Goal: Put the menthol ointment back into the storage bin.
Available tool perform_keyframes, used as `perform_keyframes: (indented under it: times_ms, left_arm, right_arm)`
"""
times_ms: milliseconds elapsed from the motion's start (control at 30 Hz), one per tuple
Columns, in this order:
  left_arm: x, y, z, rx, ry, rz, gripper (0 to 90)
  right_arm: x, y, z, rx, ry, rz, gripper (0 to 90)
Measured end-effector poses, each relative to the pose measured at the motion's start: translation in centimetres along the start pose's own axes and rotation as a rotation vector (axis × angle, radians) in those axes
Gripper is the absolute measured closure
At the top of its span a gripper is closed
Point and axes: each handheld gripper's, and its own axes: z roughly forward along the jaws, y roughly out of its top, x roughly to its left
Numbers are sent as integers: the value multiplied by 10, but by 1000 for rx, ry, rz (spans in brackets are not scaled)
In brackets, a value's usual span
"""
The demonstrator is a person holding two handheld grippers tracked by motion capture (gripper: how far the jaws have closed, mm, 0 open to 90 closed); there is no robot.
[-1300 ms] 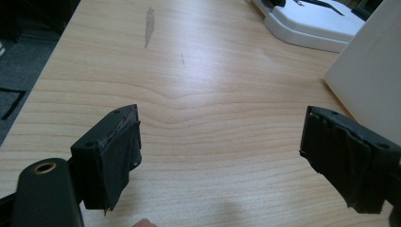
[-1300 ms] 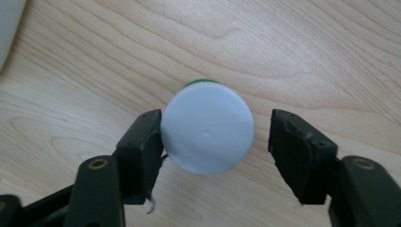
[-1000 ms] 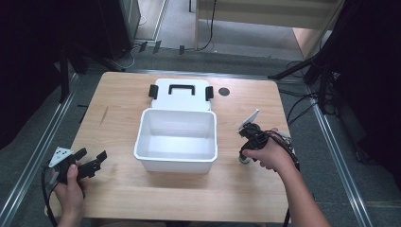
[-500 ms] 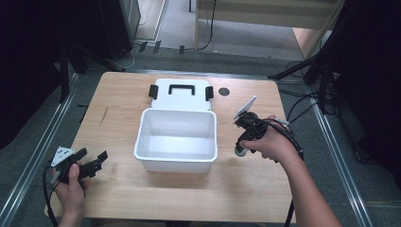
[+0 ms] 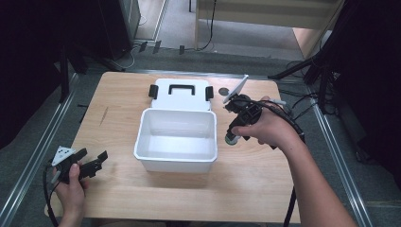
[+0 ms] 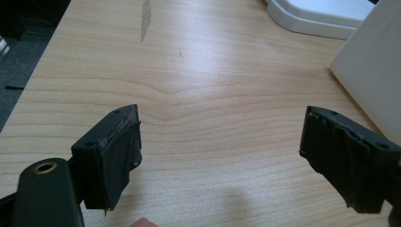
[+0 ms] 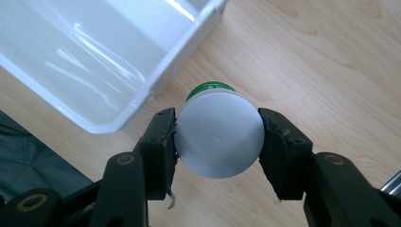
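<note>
My right gripper [image 7: 217,137] is shut on the white cap of a small green bottle [image 7: 218,134], which hangs above the wooden table just right of the white bin's rim [image 7: 156,85]. In the high view the same bottle [image 5: 231,138] shows below my right hand, with the right gripper [image 5: 235,134] pointing down beside the open white bin [image 5: 176,158]. Near the table's front left corner my left gripper [image 5: 92,161] rests open; its jaws stand wide apart over bare wood in the left gripper view, left gripper [image 6: 220,151].
The bin's white lid [image 5: 180,94] with a black handle and two black clasps lies flat behind the bin. A dark round disc [image 5: 223,91] sits right of the lid. Cables trail off the table's right edge [image 5: 302,142].
My right hand has lifted the bottle off the table and carried it up and toward the bin's right rim. The left hand and its gripper have stayed where they were.
</note>
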Motion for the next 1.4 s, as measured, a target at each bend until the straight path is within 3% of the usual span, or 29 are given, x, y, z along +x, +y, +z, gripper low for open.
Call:
perform_keyframes:
  times_ms: [300, 567, 667, 1033, 1400]
  left_arm:
    - [1, 0, 0, 8, -4, -1, 141]
    - [1, 1, 1, 13, -9, -7, 141]
    - [2, 1, 1, 13, -11, -10, 141]
    - [3, 1, 2, 16, -17, -22, 141]
    - [3, 1, 2, 20, -19, -25, 142]
  right_arm:
    - [18, 22, -20, -21, -4, -50, 513]
    - [34, 36, -22, -30, 9, -95, 512]
    - [38, 40, -17, -52, -2, -165, 510]
    - [50, 49, -1, -56, -4, -320, 510]
    - [51, 49, 16, -52, 2, -354, 509]
